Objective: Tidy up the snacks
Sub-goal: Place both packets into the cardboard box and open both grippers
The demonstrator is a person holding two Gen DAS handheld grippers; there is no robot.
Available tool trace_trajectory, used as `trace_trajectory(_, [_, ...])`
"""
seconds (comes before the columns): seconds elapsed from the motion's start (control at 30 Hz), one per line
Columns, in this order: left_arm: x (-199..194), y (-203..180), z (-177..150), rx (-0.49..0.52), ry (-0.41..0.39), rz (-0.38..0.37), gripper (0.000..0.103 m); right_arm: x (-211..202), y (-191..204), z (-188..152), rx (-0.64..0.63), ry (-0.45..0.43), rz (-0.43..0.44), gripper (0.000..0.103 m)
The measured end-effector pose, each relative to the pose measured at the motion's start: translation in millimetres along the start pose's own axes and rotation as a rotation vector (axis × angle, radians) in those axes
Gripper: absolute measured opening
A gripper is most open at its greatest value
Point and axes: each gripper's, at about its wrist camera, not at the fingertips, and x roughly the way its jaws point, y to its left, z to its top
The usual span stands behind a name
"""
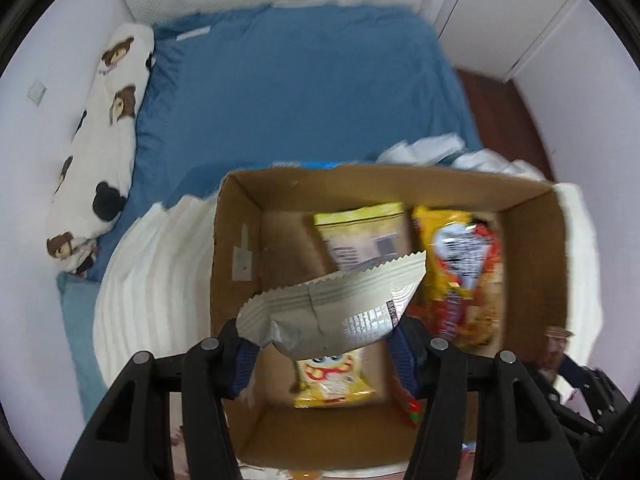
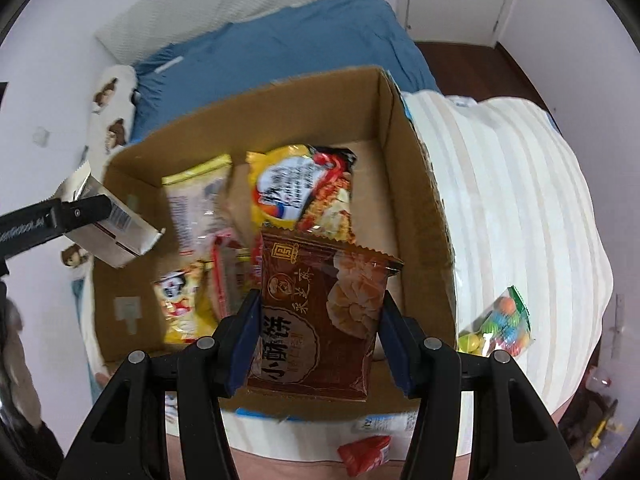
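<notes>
Left gripper pointing straight down, blue pads clamped on a packet, right gripper likewise downward, pads gripping a packet

Cardboard box matt, rough-edged; brown snack packet glossy plastic film; beige packet matt outside, silvery foil inside; bed sheet blue cloth.

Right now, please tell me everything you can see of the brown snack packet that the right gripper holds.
The brown snack packet is a glossy plastic pouch with zigzag-cut ends, printed with a gold seal, large characters and a picture of round pale pastries. It looks sealed and slightly puffed. It is clamped by its side edges between the blue-padded fingers of the right gripper, its printed face to the camera. It hangs above the open cardboard box, over the packets inside, and seems to touch none of them.
</notes>
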Motion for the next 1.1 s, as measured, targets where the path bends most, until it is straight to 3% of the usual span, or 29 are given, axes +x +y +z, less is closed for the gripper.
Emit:
trace_trajectory(0.07, [13.8,4.8,6.4,-0.03,0.047,0.009,0.055,15.7,-2.8,3.0,0.012,0.052,-0.011,0.061])
trace_trajectory(0.1, [22.0,8.6,9.2,-0.051,0.071,-0.007,0.057,25.6,-4.0,5.3,0.012,0.094,-0.003,0.07])
trace_trajectory(0.13, [26.5,11.0,10.9,-0.06,0.082,-0.012,0.065,32.5,-4.3,6.0,0.011,0.114,0.0,0.084])
trace_trajectory(0.17, [31.0,13.3,11.8,-0.067,0.085,-0.016,0.074,38.4,-4.9,6.7,0.011,0.13,-0.001,0.088])
trace_trajectory(0.23, [34.4,15.0,11.3,-0.07,0.08,-0.017,0.089,42.7,-5.1,6.0,0.005,0.14,-0.011,0.09])
trace_trajectory(0.27, [34.4,15.0,11.1,-0.069,0.08,-0.021,0.091,43.8,-5.2,5.3,0.003,0.142,-0.014,0.09])
trace_trajectory(0.53, [20.4,8.0,-6.5,-0.049,0.03,-0.085,0.092,42.5,-3.4,-0.2,-0.016,0.13,-0.021,0.093])
trace_trajectory(0.9, [-37.0,-12.8,-71.9,0.047,-0.171,-0.065,0.092,4.4,11.9,-28.1,-0.059,0.001,-0.027,0.094])
trace_trajectory(1.1, [-73.7,-11.1,-112.4,0.048,-0.286,-0.063,0.092,-26.5,12.5,-56.0,-0.063,-0.099,-0.03,0.094])
